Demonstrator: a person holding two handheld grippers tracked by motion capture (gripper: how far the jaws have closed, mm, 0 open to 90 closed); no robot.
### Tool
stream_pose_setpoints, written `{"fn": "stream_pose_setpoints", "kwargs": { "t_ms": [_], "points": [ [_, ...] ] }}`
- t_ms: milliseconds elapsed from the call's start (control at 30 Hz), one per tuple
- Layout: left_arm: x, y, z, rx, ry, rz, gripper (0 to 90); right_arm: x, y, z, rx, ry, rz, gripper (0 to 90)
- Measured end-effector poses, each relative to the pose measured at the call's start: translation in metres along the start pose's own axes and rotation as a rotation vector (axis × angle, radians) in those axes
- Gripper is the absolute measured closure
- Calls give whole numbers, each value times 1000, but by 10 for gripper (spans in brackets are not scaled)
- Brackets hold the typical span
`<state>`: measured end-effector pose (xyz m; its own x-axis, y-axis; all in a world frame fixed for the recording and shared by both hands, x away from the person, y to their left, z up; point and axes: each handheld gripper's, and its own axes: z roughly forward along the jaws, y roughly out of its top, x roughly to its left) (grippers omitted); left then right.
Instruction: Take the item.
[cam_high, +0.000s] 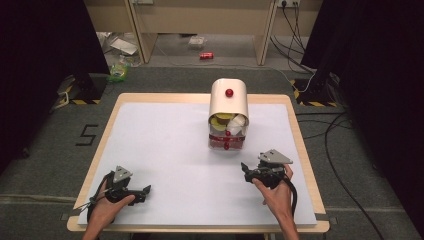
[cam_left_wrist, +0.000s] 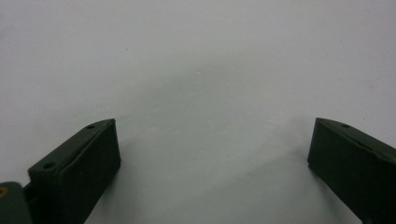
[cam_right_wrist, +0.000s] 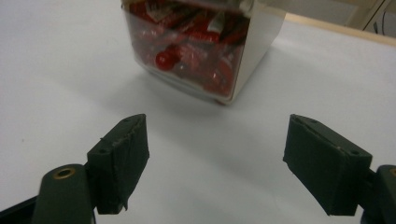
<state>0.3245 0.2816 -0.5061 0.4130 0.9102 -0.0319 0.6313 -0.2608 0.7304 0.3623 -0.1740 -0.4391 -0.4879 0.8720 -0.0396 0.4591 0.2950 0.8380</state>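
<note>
one white container (cam_high: 229, 102) with two red knobs near the tabletop (cam_high: 165, 150) far edge; no legible writing. left hand-held gripper (cam_high: 145, 190) and right hand-held gripper (cam_high: 245, 169): jaws apart, empty.

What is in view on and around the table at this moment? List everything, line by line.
table: one, white top with a wooden rim, centre.
container: one, cream with a rounded top and a red knob, far centre of the table; clear front shows red packets and yellow and white things inside.
red can: one, on the floor beyond the table.
cables: several, black, on the floor at the right.
left gripper: one, black, near left of the table, jaws open, nothing between them.
right gripper: one, black, near right, jaws open, facing the container.
</note>
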Motion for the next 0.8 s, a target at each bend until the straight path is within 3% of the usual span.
{"fn": "stream_pose_setpoints", "kwargs": {
  "t_ms": [433,800],
  "points": [
    [0,0,0,-1,0,0,16,2,43,-7,-94,27,-11,232],
    [0,0,0,0,0,0,16,17,72,-7,-151,77,-43,236]
  ]
}}
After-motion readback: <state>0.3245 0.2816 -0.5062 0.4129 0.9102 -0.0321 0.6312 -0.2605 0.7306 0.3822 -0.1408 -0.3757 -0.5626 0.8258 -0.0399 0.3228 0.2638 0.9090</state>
